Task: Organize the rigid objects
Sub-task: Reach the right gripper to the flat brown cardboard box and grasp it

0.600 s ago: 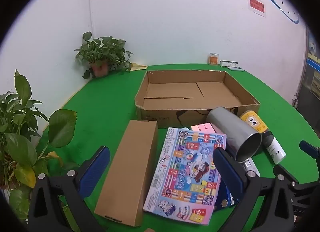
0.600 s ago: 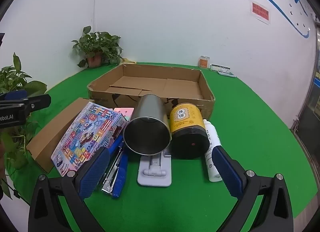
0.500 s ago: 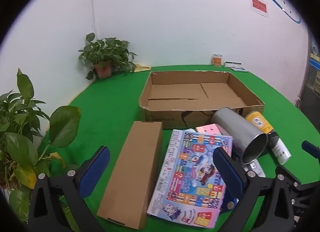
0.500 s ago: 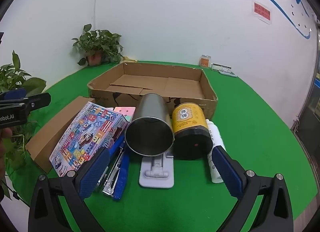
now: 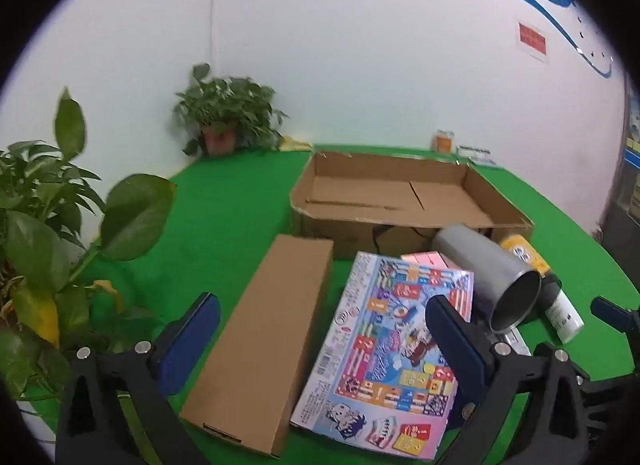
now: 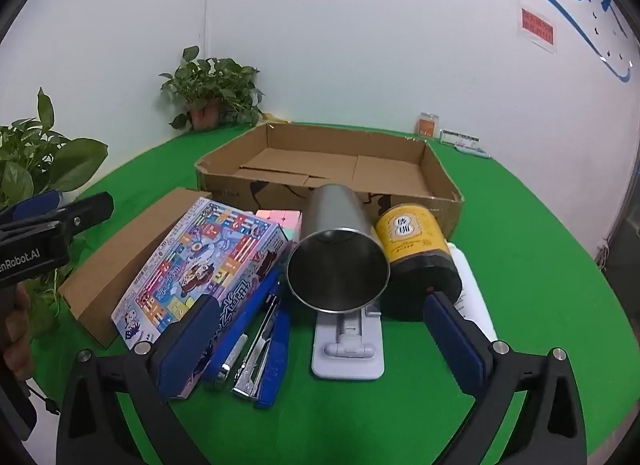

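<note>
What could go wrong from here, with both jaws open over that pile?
1. The steel cup lies on its side across the phone stand; a nudge could roll it into the yellow can.
2. The colorful box rests tilted on the stapler and beside the pink cube; lifting it may shift both.
3. The left gripper and right gripper work close together and could collide.

Open tray box (image 6: 400, 169) floor bare, reachable from above. Its near wall crowded by steel cup (image 6: 340, 241), yellow can (image 6: 412, 241), puzzle box (image 6: 200, 269), stapler (image 6: 260, 345). Bare green table (image 6: 540, 265) right.
</note>
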A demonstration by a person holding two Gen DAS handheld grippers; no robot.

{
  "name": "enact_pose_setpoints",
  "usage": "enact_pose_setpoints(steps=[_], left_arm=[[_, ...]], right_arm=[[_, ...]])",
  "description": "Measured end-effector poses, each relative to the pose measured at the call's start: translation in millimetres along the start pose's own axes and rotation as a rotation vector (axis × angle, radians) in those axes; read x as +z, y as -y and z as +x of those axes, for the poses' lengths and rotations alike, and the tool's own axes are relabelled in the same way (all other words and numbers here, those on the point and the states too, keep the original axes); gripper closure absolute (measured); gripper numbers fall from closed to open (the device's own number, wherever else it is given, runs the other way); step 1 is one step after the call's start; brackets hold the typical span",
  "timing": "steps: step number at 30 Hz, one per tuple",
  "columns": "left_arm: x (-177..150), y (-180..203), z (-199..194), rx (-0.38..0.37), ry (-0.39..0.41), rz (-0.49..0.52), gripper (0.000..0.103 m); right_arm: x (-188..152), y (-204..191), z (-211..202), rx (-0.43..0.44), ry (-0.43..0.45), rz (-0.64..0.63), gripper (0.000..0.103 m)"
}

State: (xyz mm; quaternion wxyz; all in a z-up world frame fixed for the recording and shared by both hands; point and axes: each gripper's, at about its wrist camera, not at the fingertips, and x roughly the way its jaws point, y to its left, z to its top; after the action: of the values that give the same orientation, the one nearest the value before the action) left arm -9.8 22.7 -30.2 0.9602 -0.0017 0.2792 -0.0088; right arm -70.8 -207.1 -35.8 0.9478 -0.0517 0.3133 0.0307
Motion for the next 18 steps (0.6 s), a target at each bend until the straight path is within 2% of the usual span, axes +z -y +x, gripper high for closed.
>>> enact_pose_setpoints(steps=[7,18], left_arm=[[13.6,-10.8,16.8,-0.071,-0.039,-0.051,0.001],[-8.2,-30.8,33.6,0.011,-0.144,-0.007,0.001]], right_arm=[[3.7,3.6,9.2,0.015,-0.043,0.024,0.000],[2.1,-21.4,34.7,0.115,-0.128,-0.018,0.000]])
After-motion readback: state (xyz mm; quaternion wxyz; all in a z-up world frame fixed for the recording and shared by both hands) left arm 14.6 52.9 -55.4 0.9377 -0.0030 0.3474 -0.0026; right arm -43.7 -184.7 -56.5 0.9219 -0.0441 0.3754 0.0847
